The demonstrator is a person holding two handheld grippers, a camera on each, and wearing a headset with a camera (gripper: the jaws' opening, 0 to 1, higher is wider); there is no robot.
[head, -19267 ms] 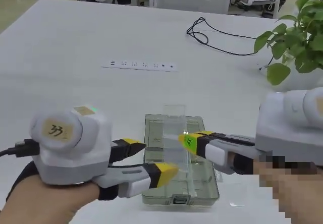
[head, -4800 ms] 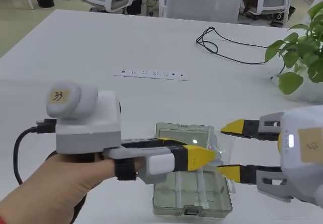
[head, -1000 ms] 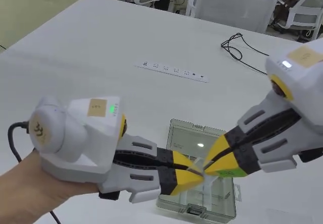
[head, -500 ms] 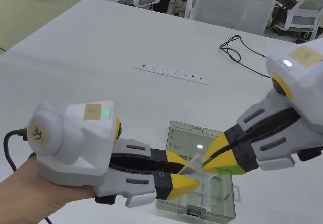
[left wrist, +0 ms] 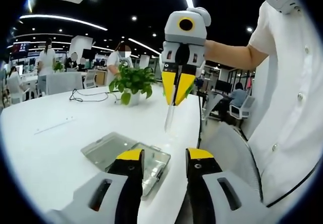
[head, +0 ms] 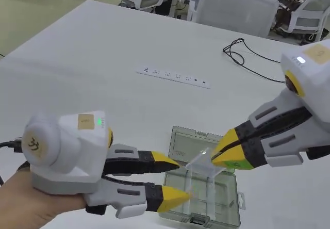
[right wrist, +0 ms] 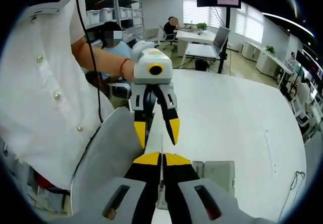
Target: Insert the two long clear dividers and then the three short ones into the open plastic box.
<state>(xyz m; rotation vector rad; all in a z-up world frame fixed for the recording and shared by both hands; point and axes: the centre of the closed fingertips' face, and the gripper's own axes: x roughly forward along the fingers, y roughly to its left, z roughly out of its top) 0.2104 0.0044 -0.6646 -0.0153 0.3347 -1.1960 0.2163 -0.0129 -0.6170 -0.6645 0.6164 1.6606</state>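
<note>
The open clear plastic box lies on the white table, lid folded back, with dividers standing inside it. My right gripper hovers over the box, shut on a short clear divider that sticks out from its tips. My left gripper is open just left of the box, its yellow tips apart and a little short of the divider. In the left gripper view my own gripper faces the right gripper, from which the divider hangs above the box. The right gripper view has its jaws closed, facing the left gripper.
A white power strip lies mid-table beyond the box, and a black cable coils at the far right. A potted plant stands at the table's right side. Office chairs line the far edge. The person's white shirt is close behind.
My left gripper has opened and drawn back from the divider toward the lower left. The right gripper still holds the divider above the box.
</note>
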